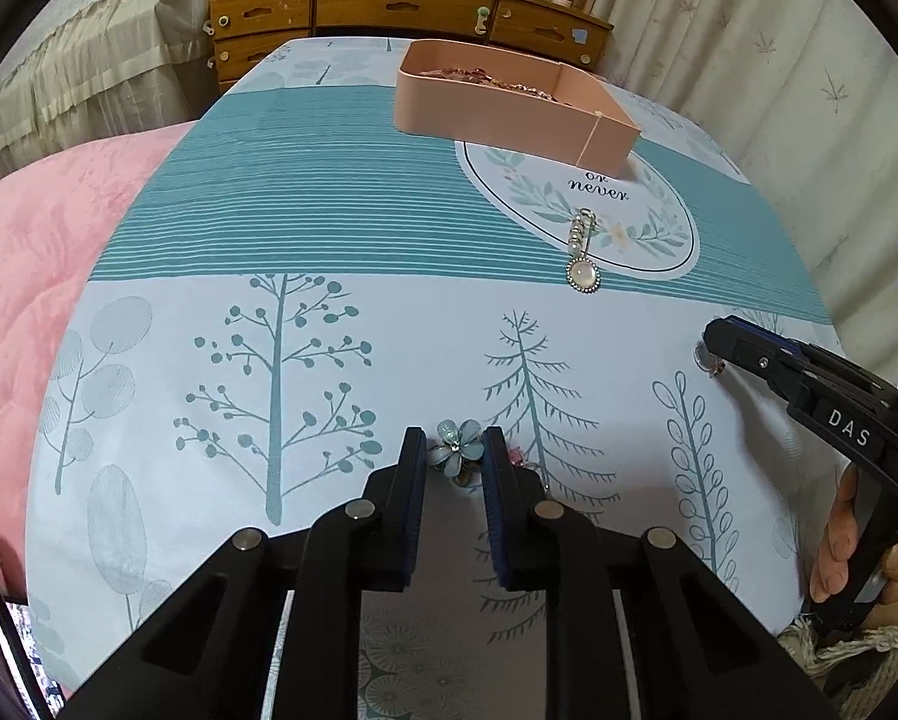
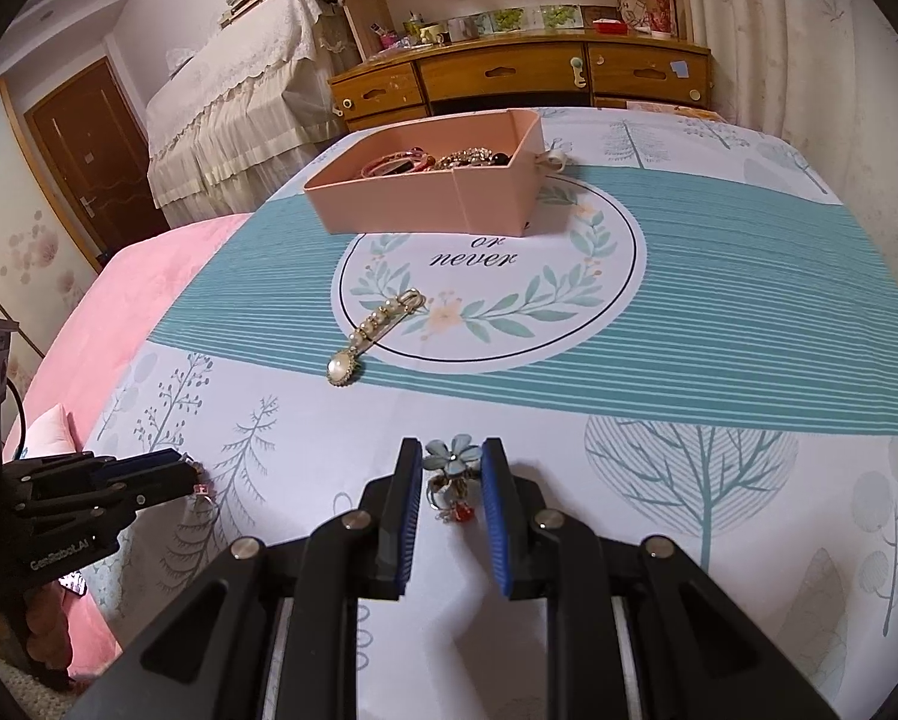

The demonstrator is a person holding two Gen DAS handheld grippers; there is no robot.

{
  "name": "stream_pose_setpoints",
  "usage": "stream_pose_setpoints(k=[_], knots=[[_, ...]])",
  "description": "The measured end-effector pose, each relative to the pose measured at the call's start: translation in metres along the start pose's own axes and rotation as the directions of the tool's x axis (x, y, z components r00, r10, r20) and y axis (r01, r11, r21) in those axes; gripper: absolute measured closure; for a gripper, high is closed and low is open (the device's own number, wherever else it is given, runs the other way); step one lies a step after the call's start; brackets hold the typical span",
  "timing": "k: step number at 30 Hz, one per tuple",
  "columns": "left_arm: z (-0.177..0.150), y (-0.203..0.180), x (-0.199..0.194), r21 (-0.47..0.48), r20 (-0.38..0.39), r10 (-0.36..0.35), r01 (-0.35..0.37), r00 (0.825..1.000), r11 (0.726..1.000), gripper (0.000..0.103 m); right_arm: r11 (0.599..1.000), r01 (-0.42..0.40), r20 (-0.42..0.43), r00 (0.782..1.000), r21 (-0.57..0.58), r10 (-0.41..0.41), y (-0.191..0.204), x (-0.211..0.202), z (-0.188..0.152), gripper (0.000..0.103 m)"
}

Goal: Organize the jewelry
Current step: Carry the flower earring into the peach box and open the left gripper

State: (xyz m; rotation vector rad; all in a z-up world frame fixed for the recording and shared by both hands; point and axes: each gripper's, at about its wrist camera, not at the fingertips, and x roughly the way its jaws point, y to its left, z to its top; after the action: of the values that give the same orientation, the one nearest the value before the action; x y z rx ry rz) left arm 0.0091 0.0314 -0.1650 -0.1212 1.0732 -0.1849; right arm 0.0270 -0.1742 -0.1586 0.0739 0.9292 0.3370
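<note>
A blue flower earring (image 1: 456, 447) lies on the printed bedspread between the fingers of my left gripper (image 1: 454, 450); the jaws stand close beside it without clearly pinching it. A second blue flower earring (image 2: 452, 457) with a red bead lies between the fingers of my right gripper (image 2: 450, 463), which is likewise part open around it. A pearl brooch pin (image 1: 583, 249) lies farther off, also in the right wrist view (image 2: 372, 336). A pink box (image 1: 509, 105) holds several jewelry pieces at the far end, also in the right wrist view (image 2: 431, 186).
The printed bedspread (image 1: 305, 204) covers the bed, with a pink blanket (image 1: 35, 276) on its left. A wooden drawer chest (image 1: 401, 15) stands behind the bed. Curtains (image 1: 749, 48) hang on the right. The right gripper shows in the left wrist view (image 1: 713, 348).
</note>
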Motion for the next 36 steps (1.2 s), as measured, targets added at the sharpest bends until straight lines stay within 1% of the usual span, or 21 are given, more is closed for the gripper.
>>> stream_pose_setpoints(k=[3,6,8,11,15,19,23,25,28,30,32,34,36], knots=[[0.001,0.001,-0.001,-0.003,0.0,0.012,-0.012,1.0,1.0,0.087,1.0,-0.01,0.008,1.0,-0.003,0.01,0.003,-0.005,0.003,0.083],[0.007,0.001,-0.004,-0.007,0.002,0.007,-0.006,1.0,1.0,0.087,0.999,-0.032,0.017,0.999,-0.004,0.032,0.007,-0.013,0.011,0.083],[0.015,0.0,-0.009,-0.008,0.016,0.0,0.0,1.0,1.0,0.087,0.999,-0.047,0.029,0.998,-0.009,0.047,0.01,-0.02,0.019,0.083],[0.032,-0.003,-0.022,-0.005,0.056,-0.003,0.003,0.998,1.0,0.087,0.997,-0.073,0.053,0.996,-0.014,0.073,0.015,-0.035,0.037,0.083],[0.063,-0.007,-0.046,-0.007,0.118,-0.034,0.035,0.992,0.999,0.087,0.993,-0.117,0.083,0.99,-0.016,0.118,0.023,-0.057,0.067,0.083],[0.095,-0.02,-0.071,0.041,0.191,-0.031,0.023,0.981,0.999,0.087,0.989,-0.148,0.116,0.982,-0.009,0.148,0.028,-0.078,0.103,0.083],[0.136,-0.03,-0.094,0.087,0.226,-0.037,0.018,0.973,0.996,0.087,0.985,-0.173,0.154,0.973,0.007,0.17,0.032,-0.099,0.145,0.083],[0.156,-0.032,-0.105,0.108,0.244,-0.031,0.004,0.969,0.994,0.087,0.984,-0.177,0.176,0.969,0.015,0.171,0.034,-0.108,0.167,0.083],[0.193,-0.037,-0.117,0.134,0.278,0.004,-0.042,0.961,0.99,0.087,0.985,-0.169,0.204,0.965,0.016,0.163,0.037,-0.117,0.193,0.083],[0.213,-0.038,-0.117,0.136,0.283,0.007,-0.048,0.959,0.99,0.087,0.986,-0.167,0.209,0.965,0.024,0.159,0.038,-0.116,0.212,0.083],[0.23,-0.039,-0.112,0.139,0.275,0.017,-0.057,0.961,0.989,0.087,0.985,-0.168,0.198,0.968,0.041,0.157,0.036,-0.107,0.226,0.083],[0.248,-0.039,-0.096,0.138,0.258,0.043,-0.081,0.965,0.987,0.087,0.983,-0.169,0.168,0.973,0.07,0.156,0.031,-0.085,0.238,0.083],[0.262,-0.037,-0.073,0.131,0.224,0.054,-0.085,0.973,0.988,0.087,0.987,-0.133,0.135,0.983,0.087,0.121,0.025,-0.06,0.245,0.083]])
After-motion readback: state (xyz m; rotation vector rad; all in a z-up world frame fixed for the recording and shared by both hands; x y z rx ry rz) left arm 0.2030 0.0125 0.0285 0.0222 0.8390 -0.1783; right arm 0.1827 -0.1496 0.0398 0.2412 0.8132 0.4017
